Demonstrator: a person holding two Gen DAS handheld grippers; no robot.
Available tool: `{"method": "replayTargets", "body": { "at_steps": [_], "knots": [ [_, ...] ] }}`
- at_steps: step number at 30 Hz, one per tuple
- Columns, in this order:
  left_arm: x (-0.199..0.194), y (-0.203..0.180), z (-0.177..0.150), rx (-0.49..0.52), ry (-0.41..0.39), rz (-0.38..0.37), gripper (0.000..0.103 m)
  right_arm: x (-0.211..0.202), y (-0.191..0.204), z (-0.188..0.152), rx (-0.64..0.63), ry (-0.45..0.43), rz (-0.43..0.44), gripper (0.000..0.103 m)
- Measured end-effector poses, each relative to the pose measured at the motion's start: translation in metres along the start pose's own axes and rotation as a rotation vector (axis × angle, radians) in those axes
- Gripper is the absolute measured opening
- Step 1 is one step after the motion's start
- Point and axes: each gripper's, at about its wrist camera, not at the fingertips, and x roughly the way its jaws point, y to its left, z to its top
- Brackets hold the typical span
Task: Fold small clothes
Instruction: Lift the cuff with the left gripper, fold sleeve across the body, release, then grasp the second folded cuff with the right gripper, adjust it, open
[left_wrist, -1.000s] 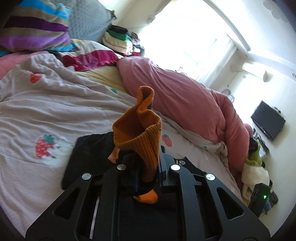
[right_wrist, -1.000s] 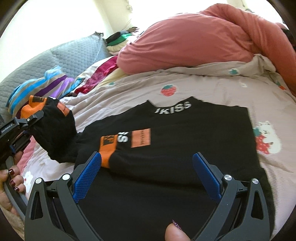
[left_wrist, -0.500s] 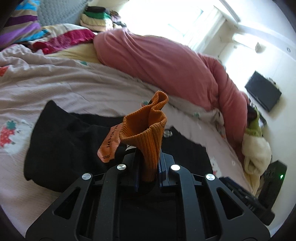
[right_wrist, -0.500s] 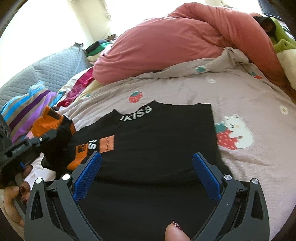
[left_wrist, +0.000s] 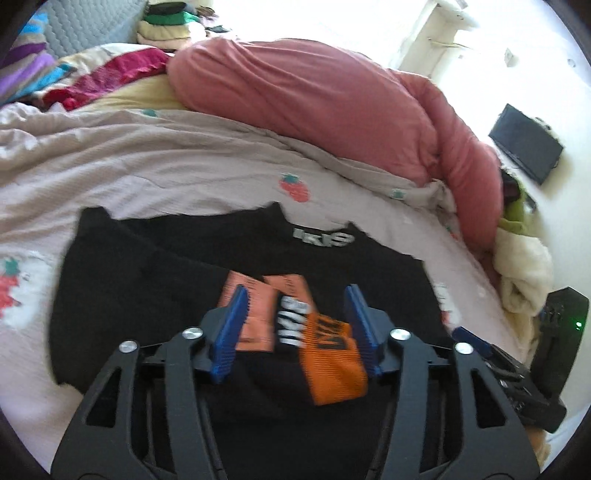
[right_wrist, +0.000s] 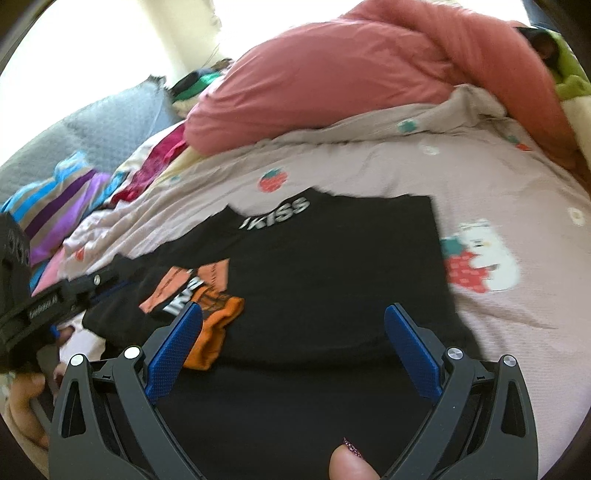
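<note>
Black sweater (right_wrist: 332, 280) lies flat on the strawberry-print bedspread (right_wrist: 498, 192) near its front edge, orange cuff (left_wrist: 334, 362) folded across its left side. Left gripper (left_wrist: 297, 328) is spread above that cuff, empty. Right gripper (right_wrist: 291, 347) gapes wide over the sweater's middle.

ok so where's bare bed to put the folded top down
Bare sheet lies between the black top and the pink duvet, and to the top's right around the bear print. Crowded: the far left by the striped pillow and red cloth, and the clothes pile behind.
</note>
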Motion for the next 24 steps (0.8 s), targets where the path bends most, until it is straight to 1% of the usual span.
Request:
{"method": "replayTargets", "body": {
  "at_steps": [2,6,7,10,13,14,16,18,19,20,21,22,24],
  "knots": [
    [-0.004,0.011,0.002,-0.002,-0.011,0.043,0.063,0.01,0.011,-0.002,-0.019,0.028,0.018,0.098],
    [-0.014,0.034,0.005,-0.027,-0.034,0.113,0.075,0.037,0.041,-0.007,-0.089,0.102,0.052,0.098],
    [-0.016,0.039,0.005,-0.031,-0.037,0.132,0.079,0.045,0.048,-0.008,-0.101,0.12,0.056,0.097],
    [-0.02,0.052,0.004,-0.04,-0.036,0.186,0.085,0.063,0.058,-0.009,-0.09,0.163,0.073,0.082],
    [-0.024,0.066,0.005,-0.077,-0.042,0.209,0.087,0.076,0.063,-0.01,-0.055,0.186,0.089,0.079],
    [-0.026,0.069,0.006,-0.091,-0.047,0.208,0.087,0.077,0.066,-0.01,-0.054,0.181,0.086,0.073],
    [-0.031,0.076,0.009,-0.114,-0.056,0.206,0.09,0.079,0.07,-0.009,-0.04,0.178,0.093,0.068],
    [-0.037,0.084,0.011,-0.134,-0.068,0.216,0.09,0.081,0.074,-0.008,-0.034,0.179,0.101,0.063],
    [-0.038,0.086,0.011,-0.143,-0.073,0.215,0.09,0.083,0.076,-0.007,-0.038,0.178,0.096,0.057],
    [-0.041,0.09,0.012,-0.157,-0.079,0.212,0.09,0.084,0.077,-0.006,-0.044,0.175,0.091,0.041],
    [-0.044,0.093,0.012,-0.171,-0.084,0.208,0.09,0.084,0.079,-0.006,-0.051,0.17,0.097,0.031],
    [-0.045,0.095,0.012,-0.176,-0.087,0.207,0.09,0.085,0.081,-0.005,-0.05,0.169,0.105,0.017],
    [-0.049,0.099,0.012,-0.188,-0.092,0.208,0.09,0.081,0.085,-0.001,-0.056,0.148,0.093,0.012]
  ]
}}
